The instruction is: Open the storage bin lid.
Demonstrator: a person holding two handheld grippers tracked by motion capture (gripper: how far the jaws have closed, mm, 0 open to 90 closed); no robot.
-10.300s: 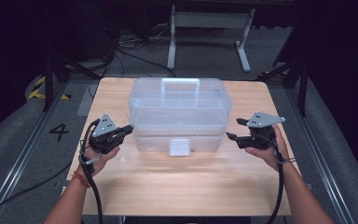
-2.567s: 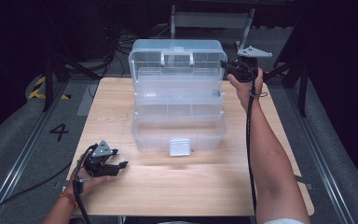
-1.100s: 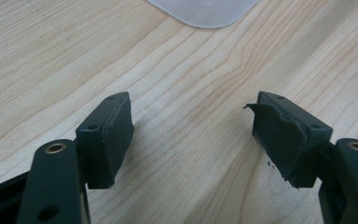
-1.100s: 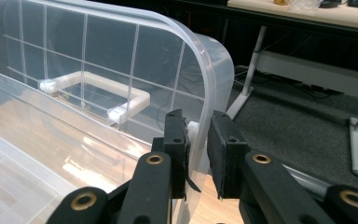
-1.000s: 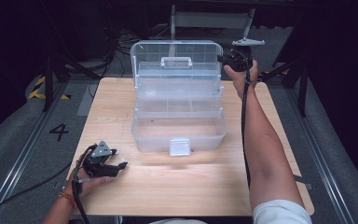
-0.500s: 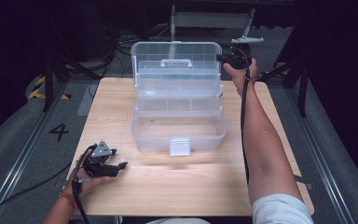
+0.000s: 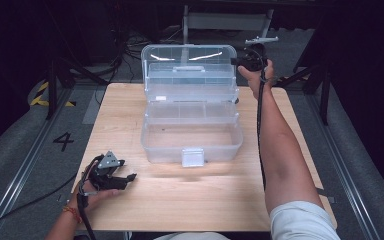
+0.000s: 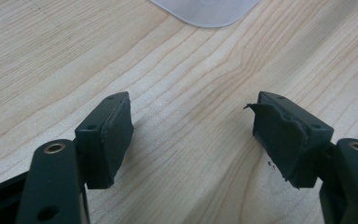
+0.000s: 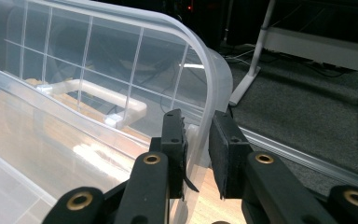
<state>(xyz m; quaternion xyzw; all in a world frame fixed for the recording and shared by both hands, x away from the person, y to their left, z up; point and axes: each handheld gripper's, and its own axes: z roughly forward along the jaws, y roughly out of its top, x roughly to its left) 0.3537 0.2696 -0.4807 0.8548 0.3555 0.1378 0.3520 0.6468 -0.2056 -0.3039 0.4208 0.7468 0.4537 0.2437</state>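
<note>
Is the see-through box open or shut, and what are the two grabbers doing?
Clear plastic box: open, trays stepped out, looks empty.
Lid: swung up, standing upright at the back.
Front latch: undone.
Right hand-held gripper: shut on the lid's edge.
Left hand-held gripper: open, nothing between its jaws, low over the table.

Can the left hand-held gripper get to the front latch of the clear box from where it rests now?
Probably yes. The left hand-held gripper rests open on the table, and only bare wood lies between it and the latch on the box.
</note>
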